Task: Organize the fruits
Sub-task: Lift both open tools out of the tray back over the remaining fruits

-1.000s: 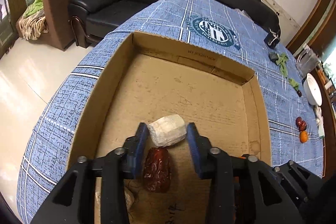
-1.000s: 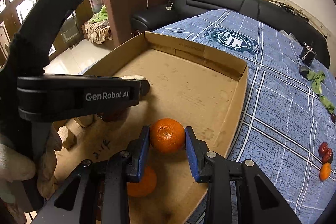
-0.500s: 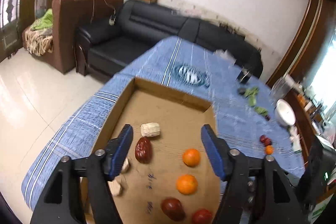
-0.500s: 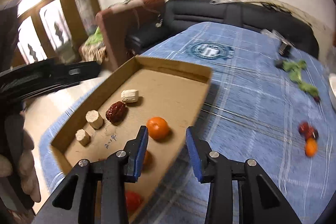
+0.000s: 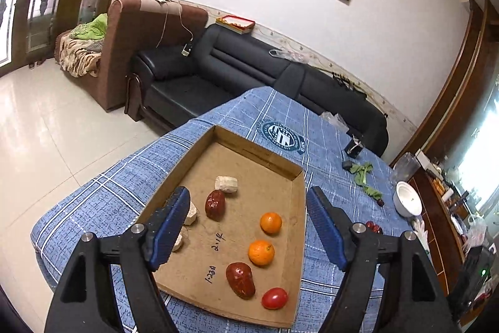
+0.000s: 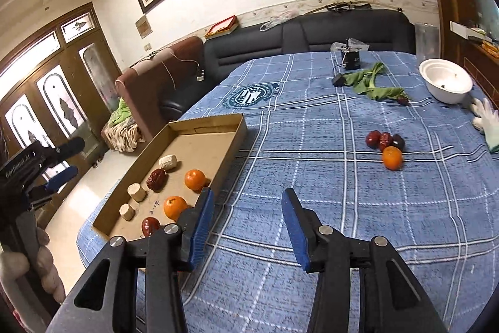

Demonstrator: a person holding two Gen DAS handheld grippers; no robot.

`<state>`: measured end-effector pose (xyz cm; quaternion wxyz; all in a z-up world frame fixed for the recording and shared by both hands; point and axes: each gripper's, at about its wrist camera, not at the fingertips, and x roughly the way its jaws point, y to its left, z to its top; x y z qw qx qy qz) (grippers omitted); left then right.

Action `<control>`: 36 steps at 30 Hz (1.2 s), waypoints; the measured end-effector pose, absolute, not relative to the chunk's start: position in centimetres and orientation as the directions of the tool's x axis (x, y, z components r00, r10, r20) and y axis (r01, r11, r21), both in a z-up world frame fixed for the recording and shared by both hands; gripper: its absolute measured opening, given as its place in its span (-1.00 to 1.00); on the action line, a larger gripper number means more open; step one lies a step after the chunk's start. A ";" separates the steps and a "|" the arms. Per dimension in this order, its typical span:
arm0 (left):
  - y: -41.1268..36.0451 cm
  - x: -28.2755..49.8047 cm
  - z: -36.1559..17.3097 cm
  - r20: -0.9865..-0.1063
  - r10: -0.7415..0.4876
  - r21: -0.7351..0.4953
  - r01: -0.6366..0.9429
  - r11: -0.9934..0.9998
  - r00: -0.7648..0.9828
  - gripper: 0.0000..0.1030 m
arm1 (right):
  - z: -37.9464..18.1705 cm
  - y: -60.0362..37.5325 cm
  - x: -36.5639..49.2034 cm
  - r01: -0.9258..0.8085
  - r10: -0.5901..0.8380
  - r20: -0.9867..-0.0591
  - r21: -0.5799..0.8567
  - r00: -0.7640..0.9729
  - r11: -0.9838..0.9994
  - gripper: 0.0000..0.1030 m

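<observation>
A shallow cardboard tray (image 5: 280, 166) (image 6: 232, 142) lies on the blue checked tablecloth. In it lie two oranges (image 5: 270, 222) (image 5: 261, 252), two red dates (image 5: 215, 204) (image 5: 240, 280), a cherry tomato (image 5: 274, 298) and pale beige chunks (image 5: 226, 184). My left gripper (image 5: 248, 231) is open and empty, held high above the tray. My right gripper (image 6: 248, 219) is open and empty, above the cloth just right of the tray. A loose orange (image 6: 392, 157) and several dark red fruits (image 6: 385, 140) lie on the cloth further right.
A white bowl (image 6: 445, 80), green leaves (image 6: 372, 81), a small black device (image 6: 351, 58) and a white glove (image 6: 486, 117) sit at the far right of the table. A black sofa (image 5: 249, 64) and a brown armchair (image 5: 131, 30) stand beyond the table's far edge.
Both grippers let go of their loads in the tray, the left a beige chunk and the right an orange. Both opened and pulled up and back; the right swung right over the cloth.
</observation>
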<state>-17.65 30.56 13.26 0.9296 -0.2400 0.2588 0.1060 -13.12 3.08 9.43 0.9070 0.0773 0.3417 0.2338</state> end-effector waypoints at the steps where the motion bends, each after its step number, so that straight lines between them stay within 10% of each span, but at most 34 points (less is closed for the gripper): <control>1: 30.6 -17.9 13.4 -0.527 0.073 -0.398 -0.321 0.859 0.847 0.49 | 9.4 3.0 -13.3 -0.372 0.476 -0.582 0.298 0.659 0.879 -0.02; 36: 31.6 -17.0 12.3 -0.557 0.075 -0.411 -0.354 0.840 0.827 0.50 | 6.3 3.4 -11.8 -0.330 0.449 -0.648 0.306 0.615 0.893 0.01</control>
